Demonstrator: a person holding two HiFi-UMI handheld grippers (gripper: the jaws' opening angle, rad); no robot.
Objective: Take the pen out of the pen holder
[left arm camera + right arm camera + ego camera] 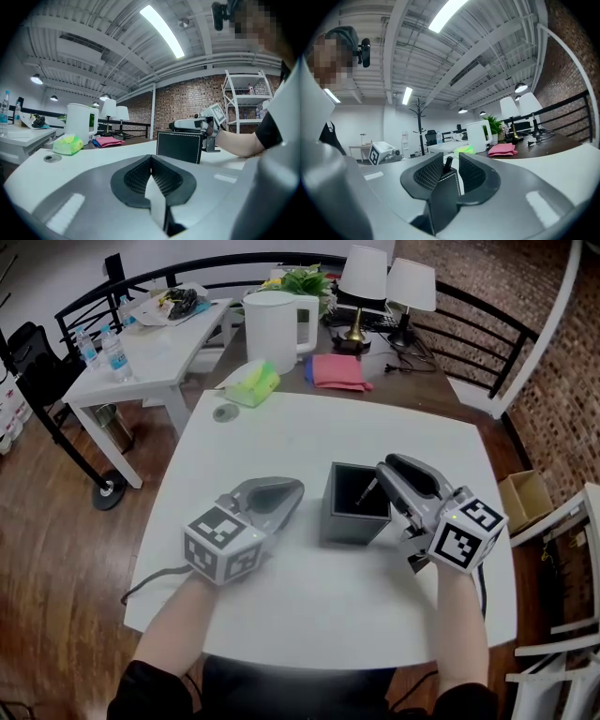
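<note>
A dark square pen holder (pixel 352 521) stands at the middle of the white worktop (pixel 309 427), with a pen (pixel 367 491) leaning inside it toward its right wall. The right claw (pixel 382 472), held in the person's right hand, reaches over the holder's right rim. In the right gripper view its jaws stand apart on either side of the pen's dark top (pixel 447 164), with a gap showing beside the pen, and the holder's corner (pixel 443 197) rises between them.

The left claw (pixel 292 491) lies low over the worktop just left of the holder, apart from it. In the left gripper view its jaws meet at the tip and grip nothing, and the holder (pixel 179 146) shows beyond them.

A small round disc (pixel 225 412) sits near the worktop's far left corner. Beyond the far edge, a second table carries a green packet (pixel 253 382), a white kettle (pixel 277 329), a pink cloth (pixel 337 371) and two lamps (pixel 364 277).
</note>
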